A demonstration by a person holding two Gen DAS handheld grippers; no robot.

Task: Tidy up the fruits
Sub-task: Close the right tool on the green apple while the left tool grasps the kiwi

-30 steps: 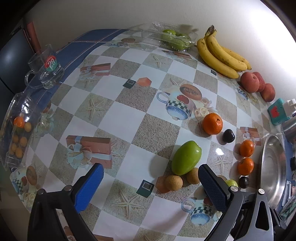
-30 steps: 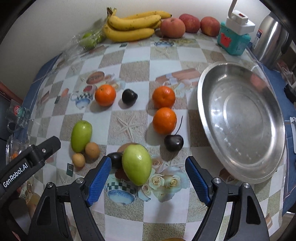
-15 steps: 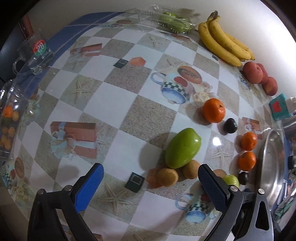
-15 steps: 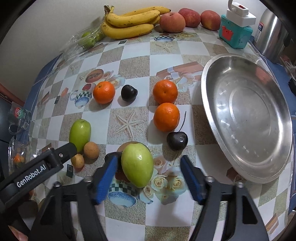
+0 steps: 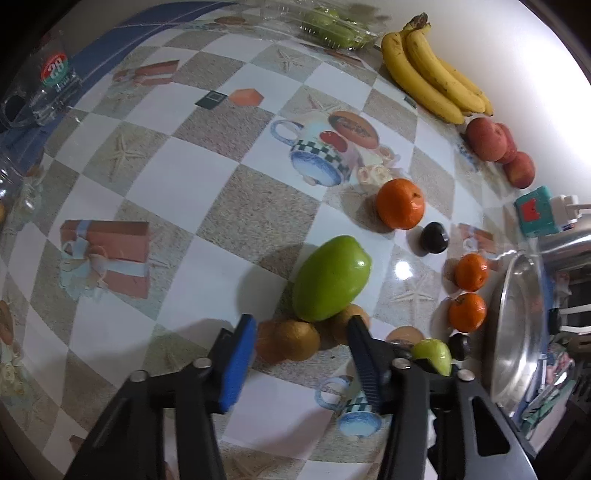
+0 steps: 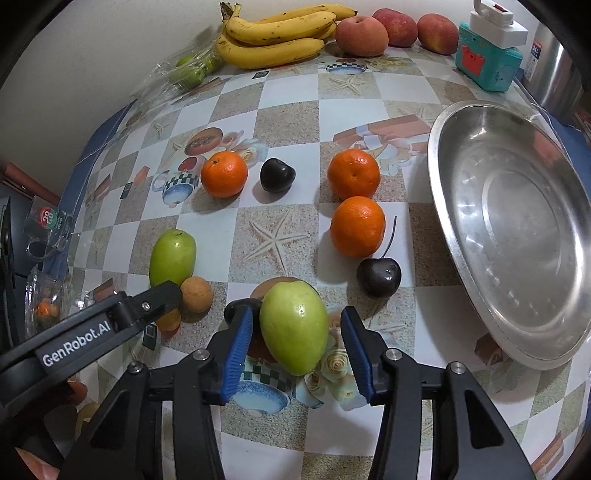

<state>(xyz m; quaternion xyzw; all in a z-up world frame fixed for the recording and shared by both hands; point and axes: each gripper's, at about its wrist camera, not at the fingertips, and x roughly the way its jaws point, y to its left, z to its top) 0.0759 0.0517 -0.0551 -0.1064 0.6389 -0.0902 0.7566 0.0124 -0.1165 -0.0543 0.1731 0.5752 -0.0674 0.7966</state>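
Observation:
In the right wrist view a pale green oval fruit (image 6: pixel 293 332) lies on the patterned tablecloth between the blue pads of my right gripper (image 6: pixel 296 314). The jaws are closing, with small gaps still showing on both sides. My left gripper (image 5: pixel 301 319) points down over a small brown round fruit (image 5: pixel 295 339) lying against a larger green fruit (image 5: pixel 332 278). Its jaws are closing too, and a second brown fruit (image 5: pixel 349 319) sits by the right finger. One left finger (image 6: pixel 159 295) shows in the right wrist view beside that brown fruit (image 6: pixel 195 295).
A steel dish (image 6: pixel 517 221) sits to the right. Three oranges (image 6: pixel 356 226), (image 6: pixel 354 174), (image 6: pixel 224 173) and dark cherries (image 6: pixel 378 277), (image 6: pixel 277 175) lie mid-table. Bananas (image 6: pixel 280 33), peaches (image 6: pixel 362 35), a teal box (image 6: pixel 487 62) and bagged green fruit (image 6: pixel 188 70) line the wall. A glass mug (image 5: pixel 51 88) stands far left.
Both grippers' jaws have narrowed from wide open. The left gripper sank and tilted toward the green and brown fruits. The right one has stayed over its green fruit.

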